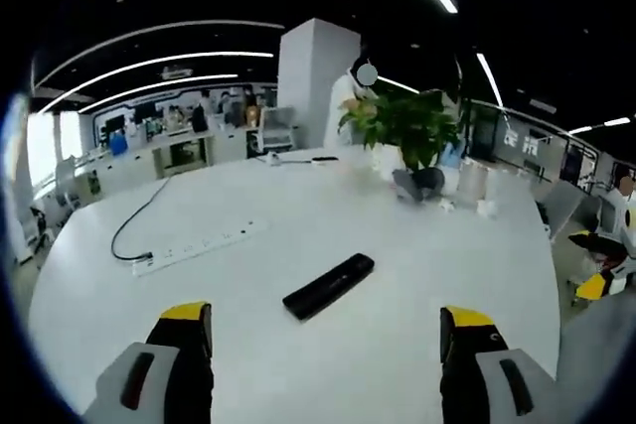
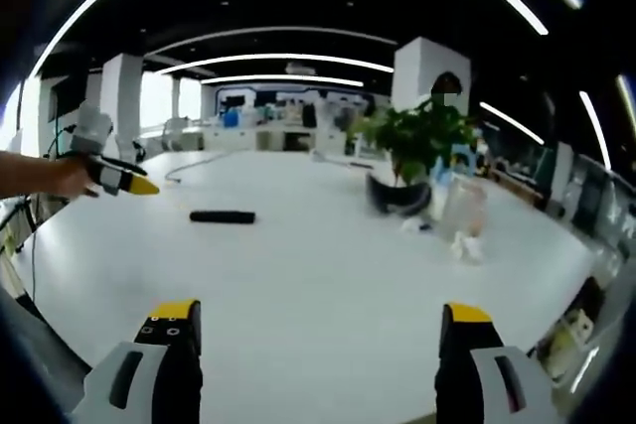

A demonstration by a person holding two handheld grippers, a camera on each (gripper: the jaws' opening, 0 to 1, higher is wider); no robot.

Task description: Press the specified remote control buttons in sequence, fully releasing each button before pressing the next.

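A black remote control (image 1: pixel 329 285) lies flat on the white table (image 1: pixel 397 245), a short way ahead of my left gripper (image 1: pixel 327 330). That gripper's yellow-tipped jaws stand wide apart with nothing between them. In the right gripper view the same remote (image 2: pixel 223 216) lies far off to the left on the table (image 2: pixel 328 275). My right gripper (image 2: pixel 314 329) is open and empty above the near table edge. The left gripper (image 2: pixel 127 182), held by a person's hand (image 2: pixel 60 176), hovers left of the remote in that view.
A white power strip (image 1: pixel 199 246) with a black cable (image 1: pixel 139 220) lies on the left of the table. A potted plant (image 1: pixel 409 131) stands at the far side with cups and small white items (image 1: pixel 467 186) beside it. A person (image 1: pixel 350 96) stands behind the plant. Chairs line the right edge.
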